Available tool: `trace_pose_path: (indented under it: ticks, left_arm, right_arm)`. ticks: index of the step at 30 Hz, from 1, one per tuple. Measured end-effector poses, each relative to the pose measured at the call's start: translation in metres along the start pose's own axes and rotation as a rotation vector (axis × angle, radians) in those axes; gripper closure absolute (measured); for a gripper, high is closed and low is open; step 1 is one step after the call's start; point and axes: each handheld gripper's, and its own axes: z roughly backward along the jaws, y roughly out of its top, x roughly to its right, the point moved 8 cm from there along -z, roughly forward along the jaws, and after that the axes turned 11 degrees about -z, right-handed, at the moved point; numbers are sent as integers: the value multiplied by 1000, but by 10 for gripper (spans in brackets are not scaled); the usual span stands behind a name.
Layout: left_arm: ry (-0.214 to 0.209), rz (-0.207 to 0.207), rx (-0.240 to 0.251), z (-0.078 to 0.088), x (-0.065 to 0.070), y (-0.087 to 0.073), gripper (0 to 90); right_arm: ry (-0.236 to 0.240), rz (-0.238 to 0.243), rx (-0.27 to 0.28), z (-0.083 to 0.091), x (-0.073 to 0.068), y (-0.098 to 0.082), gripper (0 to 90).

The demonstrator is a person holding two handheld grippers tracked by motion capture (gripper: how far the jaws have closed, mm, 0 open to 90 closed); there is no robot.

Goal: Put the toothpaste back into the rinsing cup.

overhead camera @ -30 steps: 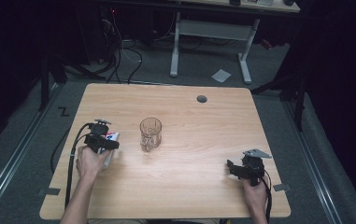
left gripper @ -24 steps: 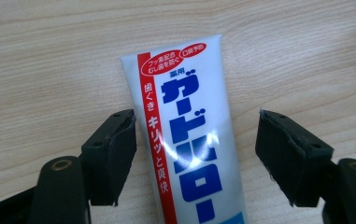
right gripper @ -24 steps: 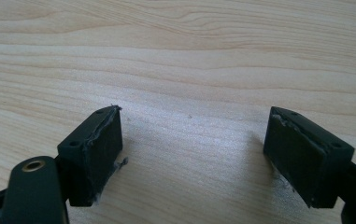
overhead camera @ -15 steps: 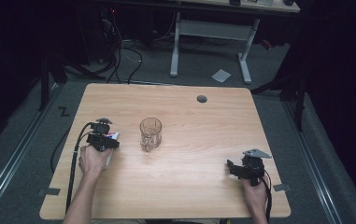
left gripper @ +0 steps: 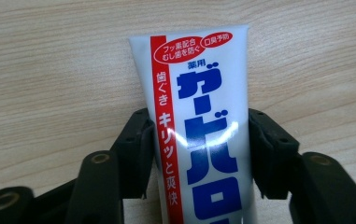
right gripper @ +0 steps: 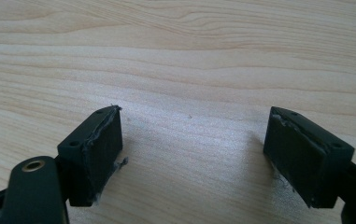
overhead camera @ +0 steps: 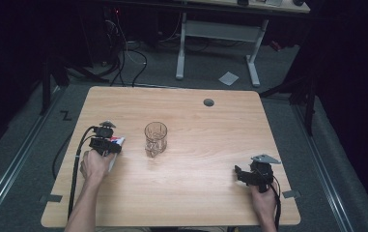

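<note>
Left gripper view: toothpaste tube (left gripper: 203,135) between closing left hand-held gripper (left gripper: 199,149) pads, seemingly touching.

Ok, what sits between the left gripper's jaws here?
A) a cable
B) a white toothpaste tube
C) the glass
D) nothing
B: in the left gripper view the left gripper has its jaws, which have just been closing, against both sides of the toothpaste tube lying on the table; the glass stands apart to the side.

Toothpaste tube (left gripper: 199,130): Japanese print "薬用", "キリッと爽快".
</note>
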Motion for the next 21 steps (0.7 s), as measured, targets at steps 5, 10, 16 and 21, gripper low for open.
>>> trace_pose_path:
  ticks: [5,10,16,21]
  left_arm:
    - [-21,-12,12,4,0,0,578]
    - [-21,-33,23,7,2,-1,626]
    - [-35,-63,50,14,8,0,636]
    - [-59,-65,115,27,12,4,637]
  right_arm:
    - [0,0,0,0,0,0,194]
    - [0,0,0,0,0,0,194]
    - [-1,0,-1,0,0,0,194]
    - [0,0,0,0,0,0,194]
